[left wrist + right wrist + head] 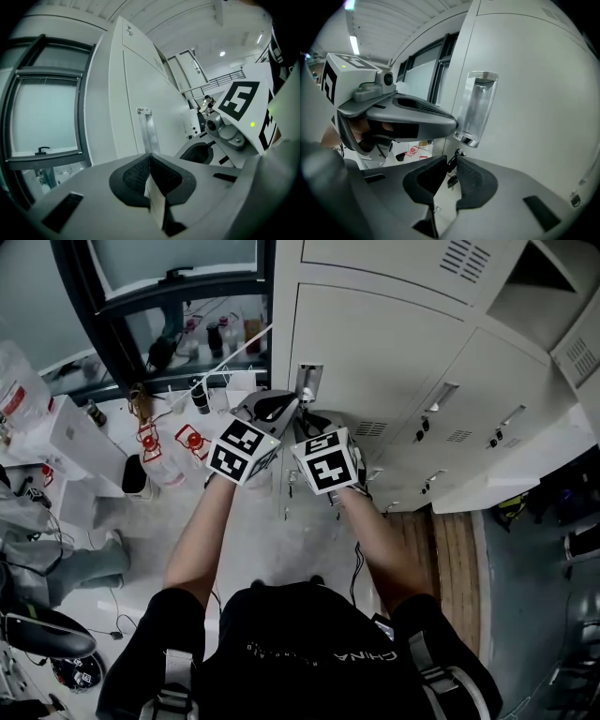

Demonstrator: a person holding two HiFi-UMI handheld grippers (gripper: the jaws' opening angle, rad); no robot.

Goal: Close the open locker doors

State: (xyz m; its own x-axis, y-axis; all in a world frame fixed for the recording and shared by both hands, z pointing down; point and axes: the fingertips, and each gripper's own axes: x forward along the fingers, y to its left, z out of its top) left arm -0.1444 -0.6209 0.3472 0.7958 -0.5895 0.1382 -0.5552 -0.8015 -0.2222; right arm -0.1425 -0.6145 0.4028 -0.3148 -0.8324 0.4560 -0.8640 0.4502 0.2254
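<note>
A bank of white lockers (394, 352) stands in front of me. My left gripper (279, 409) is shut with nothing between its pads (140, 176). Its tip lies beside the lower end of the tall door's metal handle (307, 381) (147, 131) (477, 107). My right gripper (317, 427) is close on its right, in front of the same door. Its jaws stand slightly open around a narrow gap (449, 180). A black-headed key (453, 163) in the door's lock shows just beyond that gap. Further right, several locker doors (525, 460) stand open.
Bottles (155, 460), white boxes (70, 442) and cables lie on the floor at the left below a dark-framed window (178, 287). A wooden strip (441, 549) runs along the lockers' foot. An open upper door (530, 282) juts out at the top right.
</note>
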